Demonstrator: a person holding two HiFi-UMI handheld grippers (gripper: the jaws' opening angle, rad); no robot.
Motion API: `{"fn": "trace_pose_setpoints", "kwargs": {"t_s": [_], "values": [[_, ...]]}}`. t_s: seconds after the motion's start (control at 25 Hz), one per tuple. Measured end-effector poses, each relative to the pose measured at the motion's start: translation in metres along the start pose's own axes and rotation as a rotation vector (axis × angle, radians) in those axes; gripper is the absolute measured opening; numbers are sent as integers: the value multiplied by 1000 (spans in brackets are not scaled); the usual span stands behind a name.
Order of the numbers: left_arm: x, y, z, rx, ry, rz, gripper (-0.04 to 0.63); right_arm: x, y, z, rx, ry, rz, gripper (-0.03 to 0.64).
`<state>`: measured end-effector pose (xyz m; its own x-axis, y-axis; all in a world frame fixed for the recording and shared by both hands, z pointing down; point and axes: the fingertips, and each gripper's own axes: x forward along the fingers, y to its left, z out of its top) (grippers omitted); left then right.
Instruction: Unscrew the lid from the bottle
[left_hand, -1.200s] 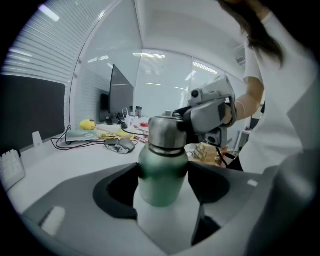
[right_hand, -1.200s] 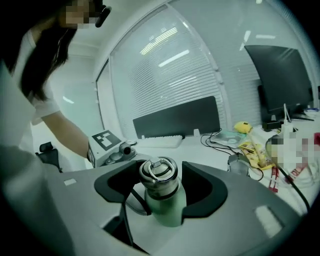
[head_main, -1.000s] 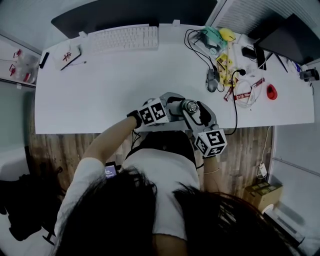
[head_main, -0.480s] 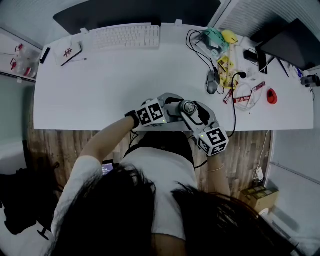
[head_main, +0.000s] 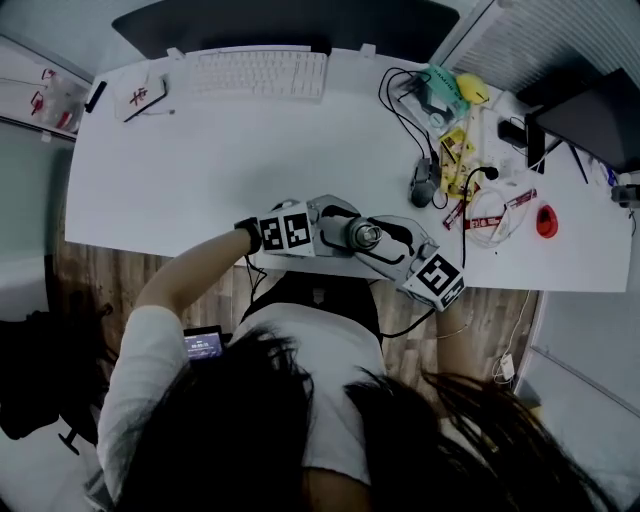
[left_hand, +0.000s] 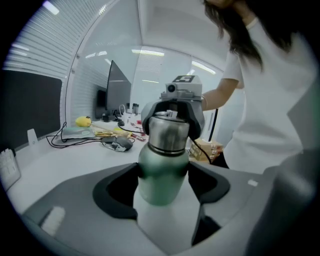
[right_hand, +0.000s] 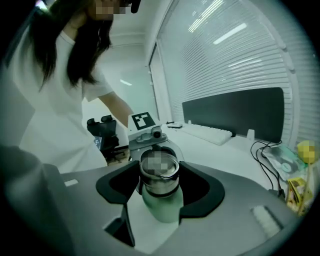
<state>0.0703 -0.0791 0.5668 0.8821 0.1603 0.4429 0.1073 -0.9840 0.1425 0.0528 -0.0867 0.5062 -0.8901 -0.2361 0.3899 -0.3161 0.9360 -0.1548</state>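
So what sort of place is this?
Most likely an office: a white desk with a keyboard and a dark monitor, a mouse, and slatted window blinds.

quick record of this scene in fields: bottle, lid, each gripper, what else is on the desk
bottle: green, at front edge of desk
lid: steel, on the bottle
left gripper: shut on bottle body
right gripper: jaws just closing, lid between pads, gripped
desk: white; keyboard at back, mouse at right
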Motion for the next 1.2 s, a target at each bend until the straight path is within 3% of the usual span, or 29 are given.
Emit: {"fn": "trace_pose_setpoints", "kwargs": {"t_s": [0.2, 0.4, 0.52, 0.84, 1.2], "values": [[0, 0, -1, 20, 28, -37, 367, 1, 2, 1, -54, 29, 157, 250], [1, -2, -4, 4, 46, -60, 370, 2, 6, 0, -94, 77, 223, 250], [1, -2, -4, -28, 40, -67, 373, 3, 7, 0, -102, 77, 211, 250], [-10, 4, -13, -27, 57, -25, 371, -6, 5, 15, -64, 12, 146, 250], [-43, 12, 16, -20, -43, 66, 370, -20, 2, 42, -38, -62, 32, 250]]}}
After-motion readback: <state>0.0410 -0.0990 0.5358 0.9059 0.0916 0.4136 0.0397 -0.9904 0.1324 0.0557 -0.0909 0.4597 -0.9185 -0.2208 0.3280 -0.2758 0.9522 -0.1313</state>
